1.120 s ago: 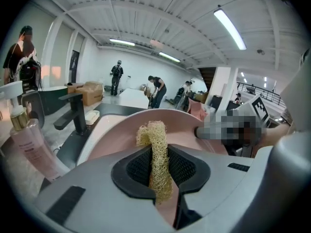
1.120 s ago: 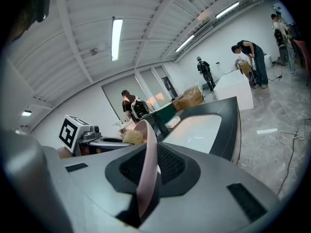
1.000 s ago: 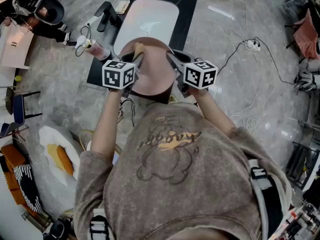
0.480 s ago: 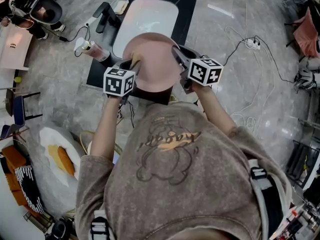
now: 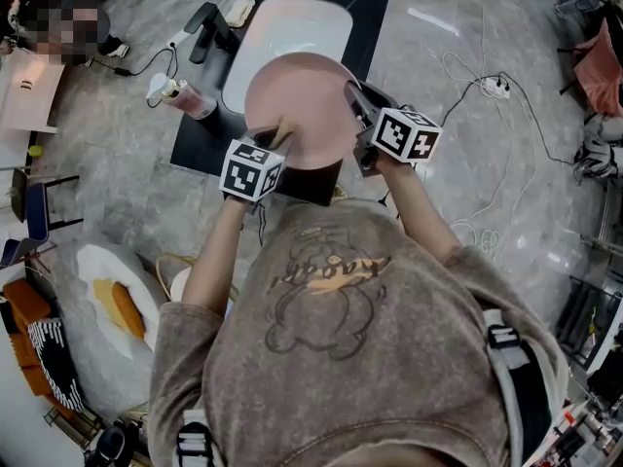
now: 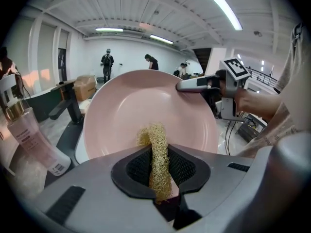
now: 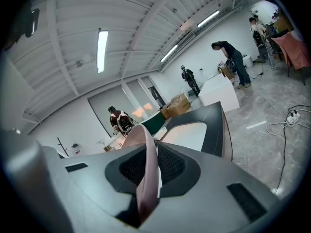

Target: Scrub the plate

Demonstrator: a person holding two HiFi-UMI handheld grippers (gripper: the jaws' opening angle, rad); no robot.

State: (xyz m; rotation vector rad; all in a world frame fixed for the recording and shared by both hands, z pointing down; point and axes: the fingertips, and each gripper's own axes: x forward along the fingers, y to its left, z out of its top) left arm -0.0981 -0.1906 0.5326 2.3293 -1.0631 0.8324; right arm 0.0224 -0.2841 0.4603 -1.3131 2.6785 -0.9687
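Note:
A pink plate hangs tilted above the white sink; its face fills the left gripper view. My right gripper is shut on the plate's right rim, seen edge-on as a pink strip between its pads. A strip of yellow-tan loofah scrubber is clamped in my left gripper, which is shut on it. The scrubber's tip lies against the plate's lower left face.
A black faucet and a soap dish stand left of the sink, with a pink bottle lying on the dark counter. Cables and a power strip trail over the grey floor at right. People stand far off in the room.
The plate has shifted up and right, over the sink. My left gripper slid down toward the plate's lower edge, dragging the scrubber over its face. The right gripper moved slightly right.

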